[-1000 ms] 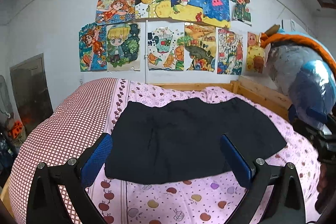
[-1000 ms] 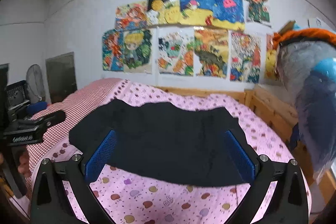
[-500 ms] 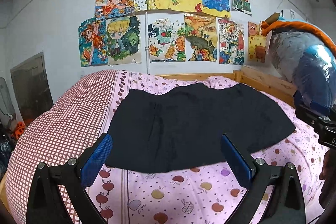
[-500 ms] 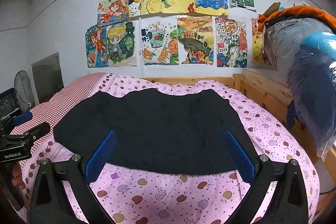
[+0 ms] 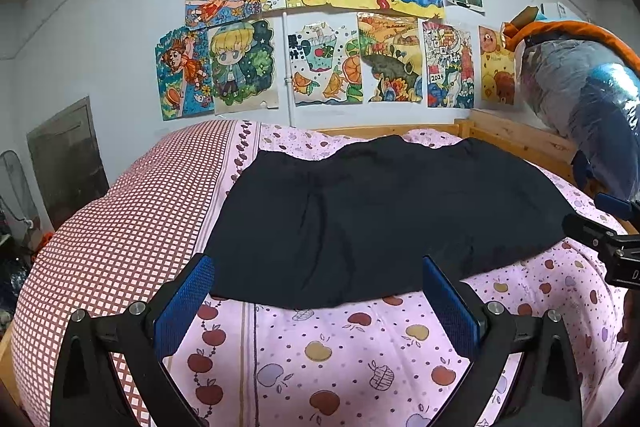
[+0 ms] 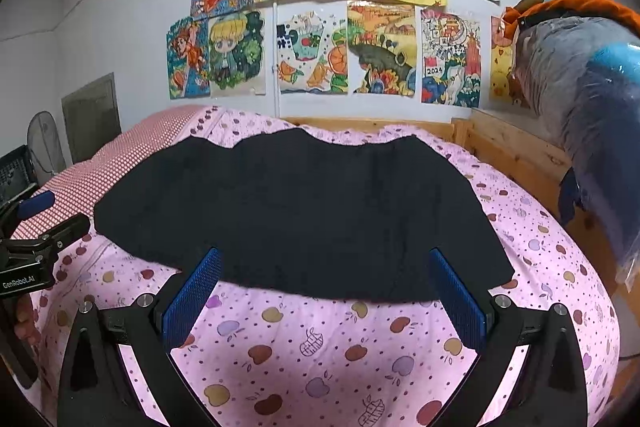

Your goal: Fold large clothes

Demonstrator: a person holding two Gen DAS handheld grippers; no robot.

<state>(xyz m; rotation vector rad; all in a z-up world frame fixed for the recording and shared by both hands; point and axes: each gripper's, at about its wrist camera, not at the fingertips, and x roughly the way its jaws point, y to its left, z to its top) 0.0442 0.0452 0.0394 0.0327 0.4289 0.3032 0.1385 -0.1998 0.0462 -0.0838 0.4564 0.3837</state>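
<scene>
On the pink bedspread point(image 6: 320, 347), the black garment point(image 6: 304, 219) lies flat, long axis left-right.

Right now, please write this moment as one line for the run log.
left gripper: open, empty | right gripper: open, empty | black garment: flat on pink bedspread, unfolded | no contact

Black hand-held gripper point(image 5: 318, 301) w/ blue textured pads point(image 5: 185, 303), silver screws.
</scene>
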